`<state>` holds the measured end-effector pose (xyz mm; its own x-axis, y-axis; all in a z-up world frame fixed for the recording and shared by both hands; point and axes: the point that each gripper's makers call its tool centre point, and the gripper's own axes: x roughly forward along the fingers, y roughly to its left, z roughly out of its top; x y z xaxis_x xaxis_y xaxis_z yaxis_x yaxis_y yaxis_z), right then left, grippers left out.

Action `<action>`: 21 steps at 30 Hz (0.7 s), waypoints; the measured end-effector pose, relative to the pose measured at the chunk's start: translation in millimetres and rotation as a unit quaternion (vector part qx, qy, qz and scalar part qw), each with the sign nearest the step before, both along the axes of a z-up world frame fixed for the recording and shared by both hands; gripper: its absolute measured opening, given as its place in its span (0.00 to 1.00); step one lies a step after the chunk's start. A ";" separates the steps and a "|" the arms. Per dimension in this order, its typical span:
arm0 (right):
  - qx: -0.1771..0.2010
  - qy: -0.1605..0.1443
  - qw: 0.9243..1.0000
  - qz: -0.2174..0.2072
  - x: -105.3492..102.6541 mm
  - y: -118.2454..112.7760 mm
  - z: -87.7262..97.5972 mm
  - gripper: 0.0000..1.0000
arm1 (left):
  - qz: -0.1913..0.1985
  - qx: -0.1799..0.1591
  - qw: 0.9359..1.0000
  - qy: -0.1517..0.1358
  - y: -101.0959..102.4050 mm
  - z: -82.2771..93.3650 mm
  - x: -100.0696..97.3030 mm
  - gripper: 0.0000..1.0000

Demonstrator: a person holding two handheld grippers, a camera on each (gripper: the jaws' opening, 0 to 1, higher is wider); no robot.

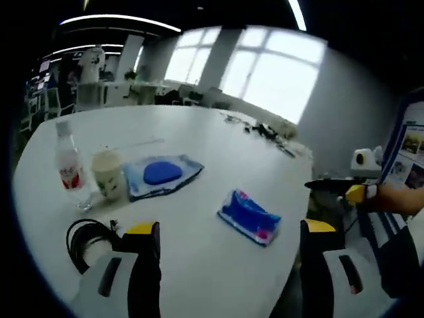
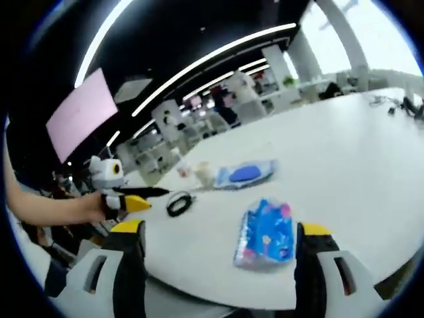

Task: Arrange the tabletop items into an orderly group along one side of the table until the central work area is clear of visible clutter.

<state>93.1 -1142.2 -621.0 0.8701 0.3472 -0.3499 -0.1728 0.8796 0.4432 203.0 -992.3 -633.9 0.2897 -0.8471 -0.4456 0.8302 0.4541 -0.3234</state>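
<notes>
in the left gripper view, the left gripper (image 1: 228, 248) hung over the near edge of the white table (image 1: 212, 146) with its jaws spread wide and nothing between them. just ahead of the gap, nearer the right jaw, lay a blue packet (image 1: 249, 216) with pink marks. further ahead and toward the left jaw's side lay a flat clear pouch with a blue pad (image 1: 162, 174) inside it. a paper cup (image 1: 108, 174) stood touching that pouch's left edge, and a clear water bottle (image 1: 71, 167) with a red label stood just beside the cup. a coiled black cable (image 1: 88, 240) lay right by the left jaw's outer side. off to the right, beyond the table's edge, the right gripper (image 1: 341, 189) came into sight, held in a hand (image 1: 397, 199).

in the right gripper view, the right gripper (image 2: 218, 258) was also wide open and empty, with the blue packet (image 2: 266, 234) lying between its jaws, closer to the right one, not touched. ahead lay the pouch (image 2: 245, 174), the cup (image 2: 203, 174) beside it, and the cable (image 2: 179, 203) toward the left. the left gripper (image 2: 136, 197) showed at the left; i could not tell its opening from there.
</notes>
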 end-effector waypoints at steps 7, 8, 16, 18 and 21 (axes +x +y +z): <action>0.017 0.037 0.997 -0.071 -10.0 -10.3 -18.1 0.88 | -0.047 0.019 0.999 -0.012 -27.3 -15.2 13.8 0.83; 0.026 0.041 0.996 -0.080 -10.8 -10.5 -19.7 0.88 | -0.055 0.023 0.998 -0.012 -32.2 -19.1 15.9 0.82; 0.050 0.070 0.991 -0.106 -13.2 -3.6 -31.6 0.87 | -0.101 0.038 0.994 -0.017 -67.2 -37.1 29.5 0.80; 0.052 0.075 0.989 -0.112 -11.5 -1.9 -33.4 0.87 | -0.114 0.041 0.992 -0.022 -75.0 -40.0 31.8 0.80; 0.060 0.089 0.986 -0.129 -6.7 0.7 -42.9 0.87 | -0.145 0.060 0.987 -0.034 -89.8 -51.4 35.0 0.78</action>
<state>86.4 -1141.5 -664.0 0.8633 0.1702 -0.4751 0.1397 0.8241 0.5490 238.0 -1082.2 -685.2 0.0755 -0.8412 -0.5354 0.9490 0.2254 -0.2203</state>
